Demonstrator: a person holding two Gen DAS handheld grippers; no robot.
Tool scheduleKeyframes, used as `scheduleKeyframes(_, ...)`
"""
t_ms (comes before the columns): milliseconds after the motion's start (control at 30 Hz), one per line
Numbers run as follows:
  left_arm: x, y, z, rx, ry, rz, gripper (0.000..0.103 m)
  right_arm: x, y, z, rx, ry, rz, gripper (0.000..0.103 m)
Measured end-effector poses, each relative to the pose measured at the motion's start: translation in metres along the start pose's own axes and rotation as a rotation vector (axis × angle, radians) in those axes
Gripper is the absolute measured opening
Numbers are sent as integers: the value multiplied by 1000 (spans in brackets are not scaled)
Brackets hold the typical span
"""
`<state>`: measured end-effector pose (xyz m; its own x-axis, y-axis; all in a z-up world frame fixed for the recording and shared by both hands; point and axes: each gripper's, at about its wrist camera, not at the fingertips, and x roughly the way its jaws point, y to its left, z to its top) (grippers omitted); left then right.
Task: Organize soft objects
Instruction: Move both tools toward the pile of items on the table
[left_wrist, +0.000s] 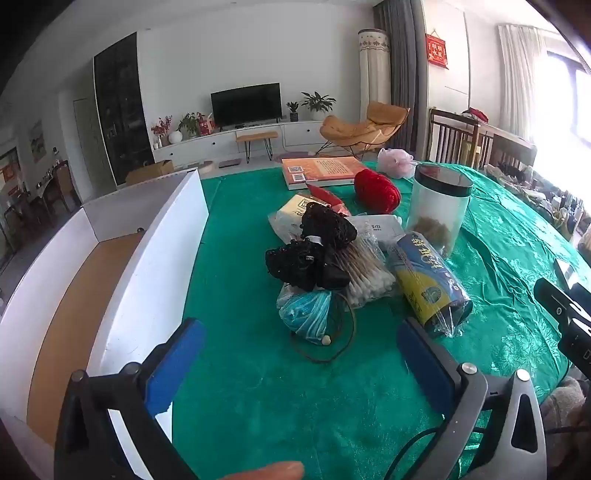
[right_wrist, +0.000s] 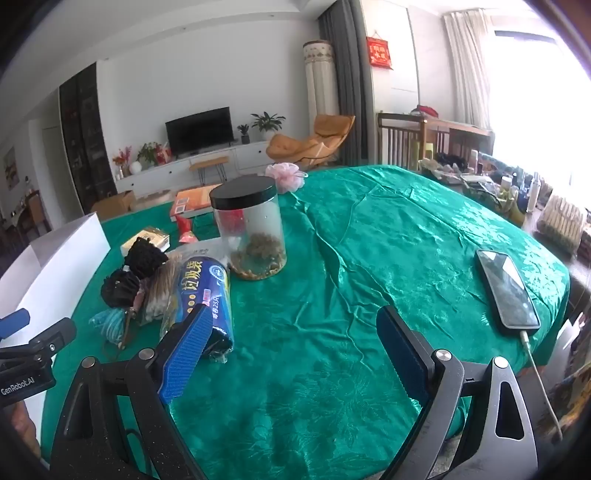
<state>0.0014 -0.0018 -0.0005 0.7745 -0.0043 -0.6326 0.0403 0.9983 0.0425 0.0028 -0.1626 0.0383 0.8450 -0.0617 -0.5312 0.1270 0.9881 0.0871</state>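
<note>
Left gripper: jaws at full spread, nothing between the pads. Right gripper: also wide open, empty, over bare cloth.

Left to right from the left gripper:
- White box, just left of its left pad; brown floor, nothing seen inside. Likely the bin for soft items.
- Blue yarn bundle, straight ahead between the jaws, nearest item. Light, squashy, in crinkly film; judged slippery. Grip across the fat middle, not the loose brown cord beside it.
- Black knit pieces, resting on top behind the yarn. Soft, limp, will drape; pinch a bunched part.
- Cotton swabs, bagged, touching the black pieces. Light; the bag may slide.
- Blue-yellow roll, ahead of the right pad, wrapped; firmer, can roll.
- Red yarn and pink pouf, far side, well apart from both grippers. Both springy, light.
- Jar, behind the roll: rigid, not soft.

Surface: green cloth, shiny, wrinkled; may drag with a low grab. Phone right of the right gripper, on a cable.

Room: living room, TV, bright window at right.
</note>
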Motion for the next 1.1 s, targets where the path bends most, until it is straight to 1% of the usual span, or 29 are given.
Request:
scheduleKeyframes(67,0,-1,0,7,-3,14,103,-1,-1,1,2,10,-2,92)
scheduleKeyframes(233,-2,8,-4,-26,-5,0,103,2,4,-1,-19,19,-8,92)
scheduleKeyframes(333,2,5,-4,-28,2,10,103,5,11,-2,-52,16,-5,92)
scheduleKeyframes(500,2,5,-4,-47,-9,14,103,-1,23,-2,-117,13,7,92)
scheduleKeyframes(667,7,5,-7,-32,4,27,103,0,31,-4,-160,14,13,92)
scheduleKeyframes(1100,14,8,-16,-29,39,36,103,5,23,-2,-110,39,21,92)
